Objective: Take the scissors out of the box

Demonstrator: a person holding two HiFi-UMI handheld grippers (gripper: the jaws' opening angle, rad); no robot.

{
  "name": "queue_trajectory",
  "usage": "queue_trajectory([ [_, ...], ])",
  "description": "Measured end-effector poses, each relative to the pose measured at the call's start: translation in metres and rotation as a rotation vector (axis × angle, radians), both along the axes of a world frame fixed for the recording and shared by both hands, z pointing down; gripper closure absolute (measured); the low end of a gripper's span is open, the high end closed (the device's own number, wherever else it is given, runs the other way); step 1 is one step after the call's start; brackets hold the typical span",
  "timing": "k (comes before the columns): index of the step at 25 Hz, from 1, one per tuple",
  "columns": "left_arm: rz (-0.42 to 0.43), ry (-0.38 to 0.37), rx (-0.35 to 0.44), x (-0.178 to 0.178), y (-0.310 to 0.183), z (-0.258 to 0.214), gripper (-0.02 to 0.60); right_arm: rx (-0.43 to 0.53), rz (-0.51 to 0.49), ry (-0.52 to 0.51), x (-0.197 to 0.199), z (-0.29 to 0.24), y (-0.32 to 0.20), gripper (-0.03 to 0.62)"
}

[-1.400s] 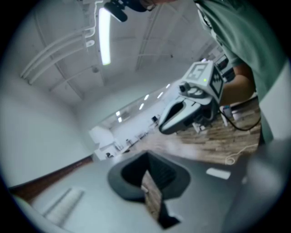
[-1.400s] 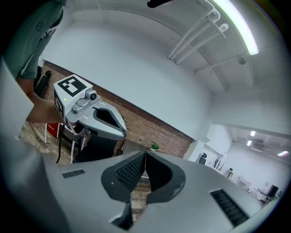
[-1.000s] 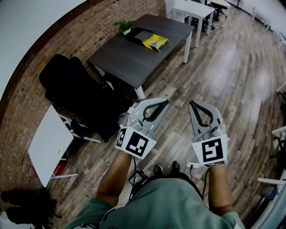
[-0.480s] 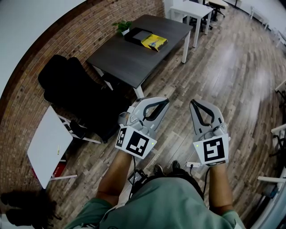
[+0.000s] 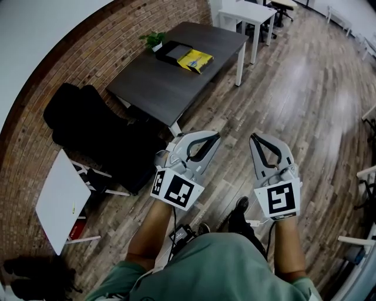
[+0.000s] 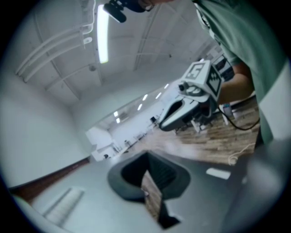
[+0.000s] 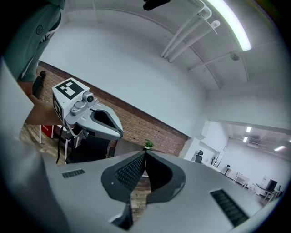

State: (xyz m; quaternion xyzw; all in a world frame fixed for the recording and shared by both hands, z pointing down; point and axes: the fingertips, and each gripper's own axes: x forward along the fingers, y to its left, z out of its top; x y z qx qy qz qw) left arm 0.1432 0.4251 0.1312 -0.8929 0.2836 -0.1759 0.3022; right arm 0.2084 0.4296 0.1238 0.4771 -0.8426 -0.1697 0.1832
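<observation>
A dark table point(image 5: 158, 88) stands well ahead of me, with a black box point(image 5: 171, 50) and a yellow item point(image 5: 195, 59) on its far end. I cannot make out scissors at this distance. My left gripper point(image 5: 216, 136) and right gripper point(image 5: 254, 139) are held side by side at waist height above the wooden floor, far short of the table. Both are shut with nothing between the jaws. In the left gripper view its own jaws point(image 6: 146, 155) meet at the tip and the right gripper point(image 6: 162, 127) shows beyond. The right gripper view shows its closed jaws point(image 7: 145, 153) and the left gripper point(image 7: 119, 132).
A small potted plant point(image 5: 154, 39) sits by the box. Black chairs or bags point(image 5: 88, 126) lie against the brick wall left of the table. A white side table point(image 5: 59, 197) stands at the left, and a white desk point(image 5: 247, 14) behind the dark table. One shoe point(image 5: 238, 211) steps forward.
The table and wall have slid slightly left in the head view and one foot has stepped forward. Both grippers keep the same shut pose in front of the body.
</observation>
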Motion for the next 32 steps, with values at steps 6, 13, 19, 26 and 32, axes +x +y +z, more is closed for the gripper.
queue_trajectory([
  [6, -0.031, 0.002, -0.021, 0.051, -0.071, 0.008, 0.581, -0.022, -0.020, -0.008, 0.056, 0.007, -0.071, 0.586],
  [13, -0.067, -0.015, -0.041, 0.110, -0.140, 0.017, 0.581, -0.049, -0.055, -0.011, 0.114, 0.015, -0.140, 0.586],
  [19, -0.106, -0.031, -0.036, 0.143, -0.184, 0.013, 0.581, -0.048, -0.098, -0.025, 0.145, 0.010, -0.180, 0.586],
  [26, -0.129, -0.044, -0.033, 0.156, -0.218, 0.015, 0.581, -0.051, -0.121, -0.037, 0.158, 0.012, -0.215, 0.586],
  [32, -0.149, -0.018, -0.040, 0.146, -0.264, 0.018, 0.581, -0.074, -0.128, -0.016, 0.154, 0.021, -0.251, 0.586],
])
